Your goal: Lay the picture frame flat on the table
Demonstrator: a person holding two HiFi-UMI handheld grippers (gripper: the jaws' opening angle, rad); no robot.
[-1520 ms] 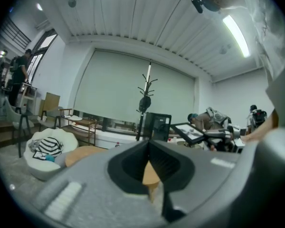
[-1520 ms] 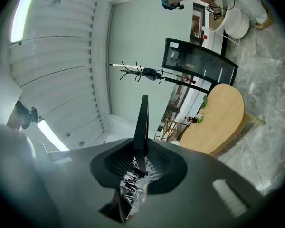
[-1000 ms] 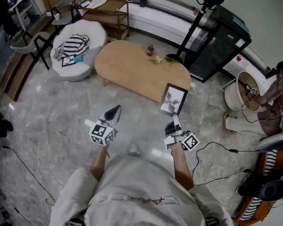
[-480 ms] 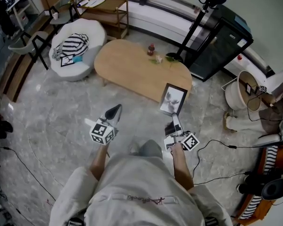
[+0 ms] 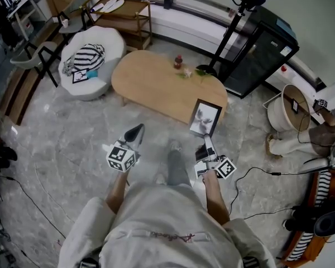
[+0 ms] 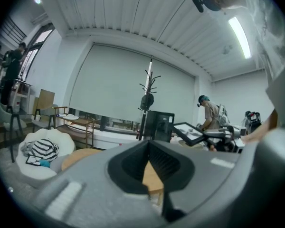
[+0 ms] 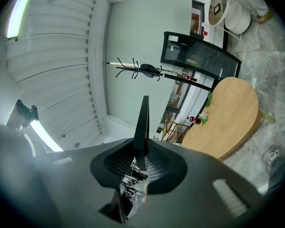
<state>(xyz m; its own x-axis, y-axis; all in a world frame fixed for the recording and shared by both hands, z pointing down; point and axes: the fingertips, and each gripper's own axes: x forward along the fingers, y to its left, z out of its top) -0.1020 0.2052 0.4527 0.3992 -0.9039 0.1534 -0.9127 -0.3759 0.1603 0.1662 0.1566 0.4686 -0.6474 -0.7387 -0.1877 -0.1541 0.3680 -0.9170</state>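
Observation:
A black picture frame [image 5: 205, 118] with a grey-white print hangs tilted in the air just off the near right end of the oval wooden table [image 5: 151, 80]. My right gripper [image 5: 207, 139] is shut on its lower edge. In the right gripper view the frame [image 7: 143, 122] rises edge-on from between the pads, with the table [image 7: 228, 118] beyond it. My left gripper [image 5: 137, 130] floats over the floor to the left of the frame, shut and holding nothing; its own view shows the jaws [image 6: 149, 163] meeting, with only table wood behind them.
A small bottle [image 5: 178, 60] and some greenery [image 5: 185, 70] sit on the table's far side. A white armchair [image 5: 92, 57] stands to the left, a coat stand [image 5: 229, 35] and black cabinet [image 5: 259, 49] behind. A person's legs [image 5: 301, 141] and a cable [image 5: 257, 175] are on the right.
The holder's leg has stepped forward between the two grippers. The person at the right has shifted further out of view. Both grippers and the frame have hardly moved.

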